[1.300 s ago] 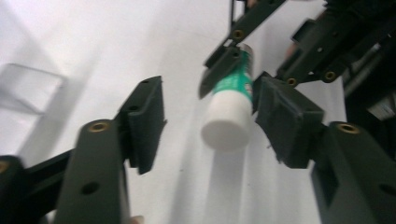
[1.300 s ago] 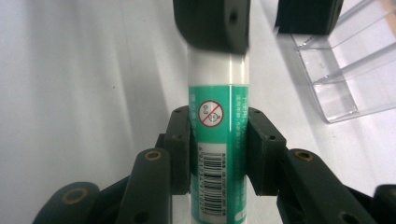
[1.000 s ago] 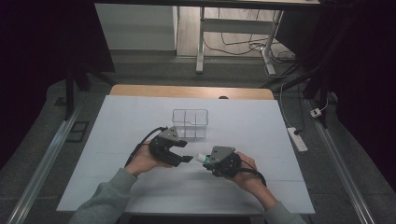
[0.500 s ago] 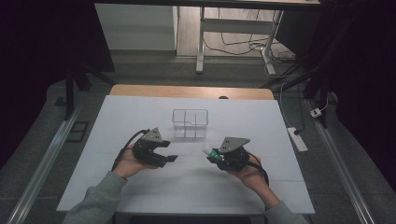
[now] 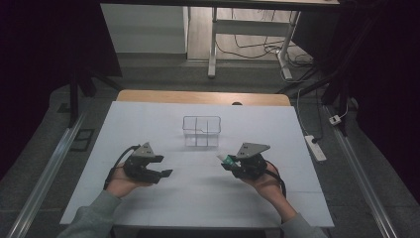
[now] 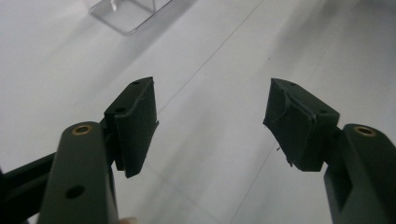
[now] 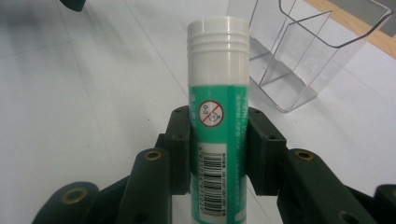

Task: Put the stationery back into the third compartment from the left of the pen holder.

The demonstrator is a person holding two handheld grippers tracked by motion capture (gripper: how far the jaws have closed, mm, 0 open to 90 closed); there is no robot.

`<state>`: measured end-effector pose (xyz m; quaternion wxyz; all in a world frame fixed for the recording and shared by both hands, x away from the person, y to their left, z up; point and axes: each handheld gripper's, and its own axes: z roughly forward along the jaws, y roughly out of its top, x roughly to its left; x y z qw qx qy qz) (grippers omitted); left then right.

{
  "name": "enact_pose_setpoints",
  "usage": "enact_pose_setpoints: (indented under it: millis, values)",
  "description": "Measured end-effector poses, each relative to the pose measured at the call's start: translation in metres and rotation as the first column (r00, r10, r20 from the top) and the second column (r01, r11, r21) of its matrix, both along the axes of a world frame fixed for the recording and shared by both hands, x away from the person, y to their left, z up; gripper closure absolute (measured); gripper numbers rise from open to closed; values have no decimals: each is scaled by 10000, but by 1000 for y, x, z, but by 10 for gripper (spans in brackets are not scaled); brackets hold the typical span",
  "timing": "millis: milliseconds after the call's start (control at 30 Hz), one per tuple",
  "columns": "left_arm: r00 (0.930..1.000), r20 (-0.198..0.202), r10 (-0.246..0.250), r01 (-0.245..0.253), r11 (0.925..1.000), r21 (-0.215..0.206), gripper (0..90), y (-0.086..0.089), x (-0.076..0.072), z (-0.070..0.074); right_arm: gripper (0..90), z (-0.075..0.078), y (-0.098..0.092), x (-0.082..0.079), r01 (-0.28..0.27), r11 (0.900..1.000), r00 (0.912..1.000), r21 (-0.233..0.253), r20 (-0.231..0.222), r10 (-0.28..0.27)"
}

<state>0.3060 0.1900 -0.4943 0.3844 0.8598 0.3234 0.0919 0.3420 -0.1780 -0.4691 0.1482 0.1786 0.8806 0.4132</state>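
Right black two-jaw gripper point(image 5: 232, 163) is clamped on a green-and-white glue stick point(image 5: 225, 158), its two jaws pressing the tube's sides below the cap. In the right gripper view the same gripper point(image 7: 218, 140) holds the stick point(image 7: 218, 126) along the jaws' own line, white ribbed cap outward. The label is green with a small red prohibition circle, and a white panel with a barcode lies lower down between the pads.

Left black two-jaw gripper point(image 5: 166, 173) hangs with jaws spread wide and nothing between them; the left gripper view shows that gripper point(image 6: 210, 123) with bare table under the gap.

Largest of all is the white rectangular table top point(image 5: 148, 124), with a strip of light wood along its far edge. Next comes the clear plastic organiser box with inner dividers point(image 5: 201, 131), standing upright near the middle of the far half, its compartments holding nothing. It appears in the right gripper view point(image 7: 299, 60) just past the cap and to the right.

From above, the glue stick's long axis runs roughly level with the table, cap pointing left and slightly away, toward the space below the box's near right corner. It is held above the table, near the box but apart from it.

Open white surface lies between the two grippers, which are well apart, and all along the near edge and both sides. A white power strip point(image 5: 316, 148) lies off the table's right edge.
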Motion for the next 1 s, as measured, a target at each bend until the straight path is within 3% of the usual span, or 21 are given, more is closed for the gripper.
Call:
enact_pose_setpoints:
  millis: [567, 1000]
  values:
    - [9947, -107, 1026, -1028, 9945, -178, 326, 36, -22, -17, 644, 0, -6, 4, 469, 9970, 9989, 623, -117, -463]
    - [9926, -206, 1199, -1202, 9927, -144, 321, 40, -27, -22, 644, 4, -5, 5, 567, 9941, 9983, 928, 45, -573]
